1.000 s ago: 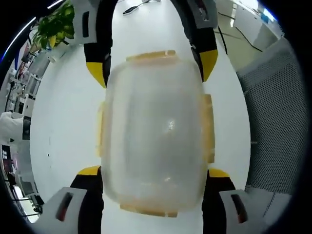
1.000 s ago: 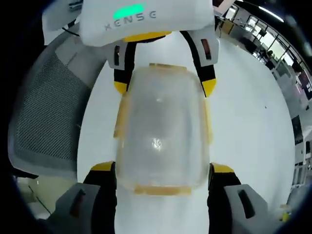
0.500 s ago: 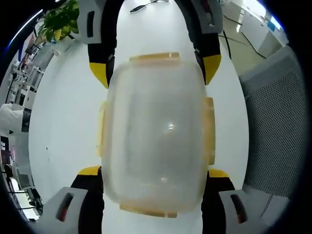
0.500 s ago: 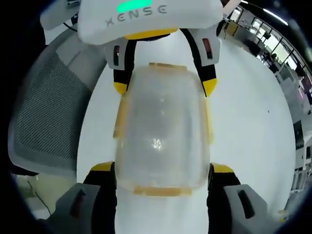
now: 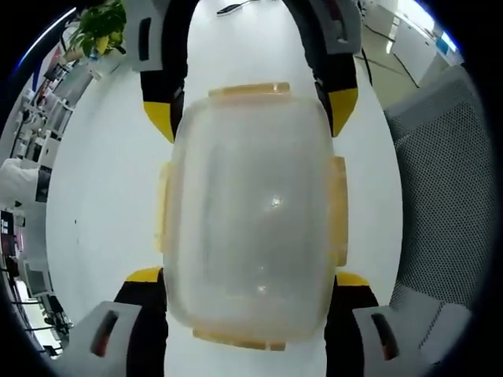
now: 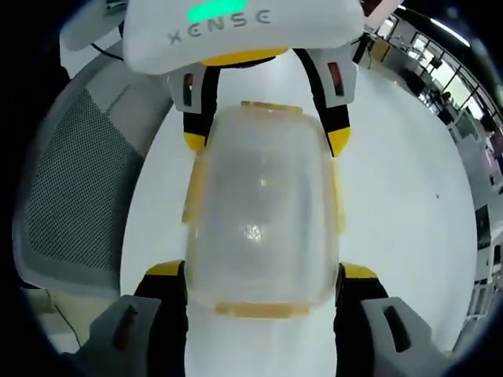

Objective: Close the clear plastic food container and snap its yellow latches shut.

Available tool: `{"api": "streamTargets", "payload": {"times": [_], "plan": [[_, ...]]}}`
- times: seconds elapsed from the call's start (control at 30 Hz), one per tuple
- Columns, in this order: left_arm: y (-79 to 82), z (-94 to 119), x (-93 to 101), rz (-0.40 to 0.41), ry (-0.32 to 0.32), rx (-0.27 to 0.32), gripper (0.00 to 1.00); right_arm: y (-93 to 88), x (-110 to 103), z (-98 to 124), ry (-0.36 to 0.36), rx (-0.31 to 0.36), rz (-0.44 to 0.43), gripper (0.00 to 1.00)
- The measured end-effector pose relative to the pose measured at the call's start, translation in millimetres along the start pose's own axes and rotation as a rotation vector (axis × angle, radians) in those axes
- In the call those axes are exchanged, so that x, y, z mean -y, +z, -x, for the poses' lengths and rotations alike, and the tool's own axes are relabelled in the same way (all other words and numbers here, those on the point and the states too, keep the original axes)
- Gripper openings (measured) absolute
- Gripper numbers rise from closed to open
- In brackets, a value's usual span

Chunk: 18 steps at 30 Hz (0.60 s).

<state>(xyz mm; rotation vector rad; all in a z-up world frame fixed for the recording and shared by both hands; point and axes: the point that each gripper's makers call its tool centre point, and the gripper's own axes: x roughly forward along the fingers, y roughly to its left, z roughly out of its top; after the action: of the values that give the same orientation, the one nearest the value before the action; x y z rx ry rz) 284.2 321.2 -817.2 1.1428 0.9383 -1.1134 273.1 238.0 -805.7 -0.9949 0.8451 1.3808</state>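
The clear plastic food container (image 5: 251, 212) has its lid on, with yellow latches (image 5: 247, 90) along all its edges. It lies between both pairs of jaws over the white table (image 5: 102, 181). My left gripper (image 5: 248, 276) holds the near end, its yellow-tipped jaws pressed to the container's two sides. The right gripper (image 5: 250, 110) clasps the far end the same way. In the right gripper view the container (image 6: 259, 212) sits between my right gripper (image 6: 263, 271) at the bottom and the left gripper (image 6: 263, 137) at the top. I cannot tell whether the latches are snapped down.
A grey mesh chair (image 5: 440, 196) stands beside the table, seen also as the chair (image 6: 78, 188) in the right gripper view. A green plant (image 5: 98, 27) and a dark cable (image 5: 240, 6) lie at the table's far end. Office desks show beyond.
The background has drifted slightly with the hands. The container and both grips on it look the same.
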Motion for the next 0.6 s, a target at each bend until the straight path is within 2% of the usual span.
{"api": "streamTargets", "payload": {"times": [0.43,0.6], "plan": [[-32.3,1.6,-18.4,0.005,-0.002,-0.011,0.80,29.1,20.0,-14.8,-0.002,-0.009,0.013,0.74],[-40.7,1.3,-31.7,0.017,-0.004,0.016,0.80,35.0,32.8,-18.0,-0.004,-0.008,0.010,0.74]]}}
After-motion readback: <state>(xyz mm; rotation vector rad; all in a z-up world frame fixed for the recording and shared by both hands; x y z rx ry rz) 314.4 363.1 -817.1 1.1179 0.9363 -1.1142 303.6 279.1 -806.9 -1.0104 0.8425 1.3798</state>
